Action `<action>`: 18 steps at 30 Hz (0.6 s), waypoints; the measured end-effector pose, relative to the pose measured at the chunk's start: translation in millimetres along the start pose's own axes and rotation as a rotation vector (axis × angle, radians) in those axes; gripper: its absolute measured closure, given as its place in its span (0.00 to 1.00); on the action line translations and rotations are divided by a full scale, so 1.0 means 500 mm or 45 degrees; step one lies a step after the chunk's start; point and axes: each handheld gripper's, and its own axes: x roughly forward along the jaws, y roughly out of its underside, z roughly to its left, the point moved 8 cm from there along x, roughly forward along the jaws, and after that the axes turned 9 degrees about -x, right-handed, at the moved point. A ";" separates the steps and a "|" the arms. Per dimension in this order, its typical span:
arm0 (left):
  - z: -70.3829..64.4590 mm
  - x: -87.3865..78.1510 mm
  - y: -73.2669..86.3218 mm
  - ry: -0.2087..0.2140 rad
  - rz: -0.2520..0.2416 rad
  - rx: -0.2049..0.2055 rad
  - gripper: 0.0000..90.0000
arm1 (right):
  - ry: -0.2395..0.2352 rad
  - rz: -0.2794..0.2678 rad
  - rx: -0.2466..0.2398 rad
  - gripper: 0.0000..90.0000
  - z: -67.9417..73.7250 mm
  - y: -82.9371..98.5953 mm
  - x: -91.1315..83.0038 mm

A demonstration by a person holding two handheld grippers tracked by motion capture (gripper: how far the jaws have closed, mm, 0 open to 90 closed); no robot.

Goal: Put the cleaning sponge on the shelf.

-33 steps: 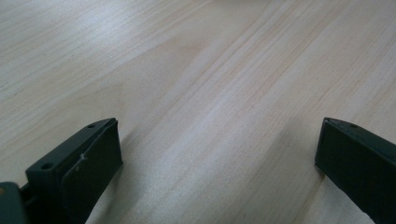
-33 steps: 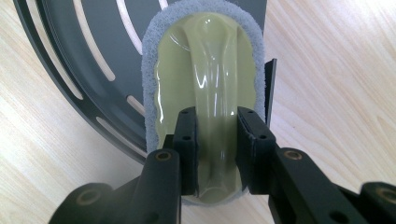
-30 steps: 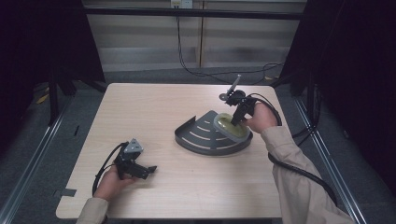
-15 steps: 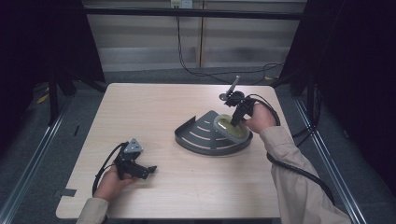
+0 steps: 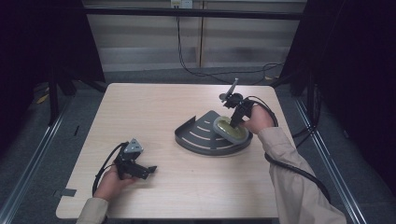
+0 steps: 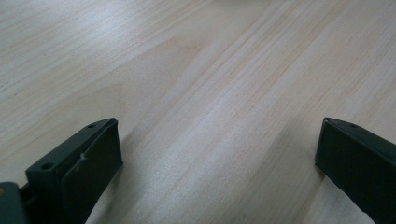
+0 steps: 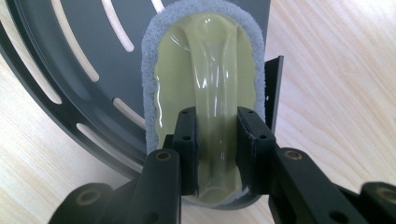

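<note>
High view: the left gripper (image 5: 150, 169) rests on the light wood table (image 5: 154, 112) near its front left corner, held by the person's left hand (image 5: 111, 181). A grey three-cornered plate sits on top of it and its cable loops beside the hand. In the left gripper view its two black jaws stand wide apart over bare wood grain, with nothing between them.

To the right of table centre lies a dark grey quarter-round tray (image 5: 198, 135) with curved slots in its floor and a low raised rim. Its curved edge faces the front of the table; its straight walls meet at a corner toward the back.

On the right part of the tray rests an oval scrubber (image 5: 229, 129), with a grey abrasive pad around a translucent yellow-green body. In the right gripper view the scrubber (image 7: 205, 70) has a raised arched handle running along its length, and its near end overhangs the tray's rim.

The right gripper (image 5: 234, 121), held by the right hand (image 5: 256, 120), points down onto the scrubber from the back right. In the right gripper view, the right gripper (image 7: 217, 135) has its jaws closed against both sides of the arched handle, gripping it. A cable trails from the gripper along the sleeve.
</note>
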 end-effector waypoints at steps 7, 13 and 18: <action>0.000 0.000 0.000 -0.001 -0.005 -0.003 0.00 | -0.005 0.001 0.001 0.79 -0.001 0.001 0.013; 0.000 0.000 0.000 -0.002 -0.005 -0.003 0.00 | -0.006 0.003 0.014 0.79 0.000 0.003 0.019; 0.000 0.001 0.000 -0.002 -0.005 -0.004 0.00 | -0.003 0.006 0.018 0.79 -0.002 0.006 0.023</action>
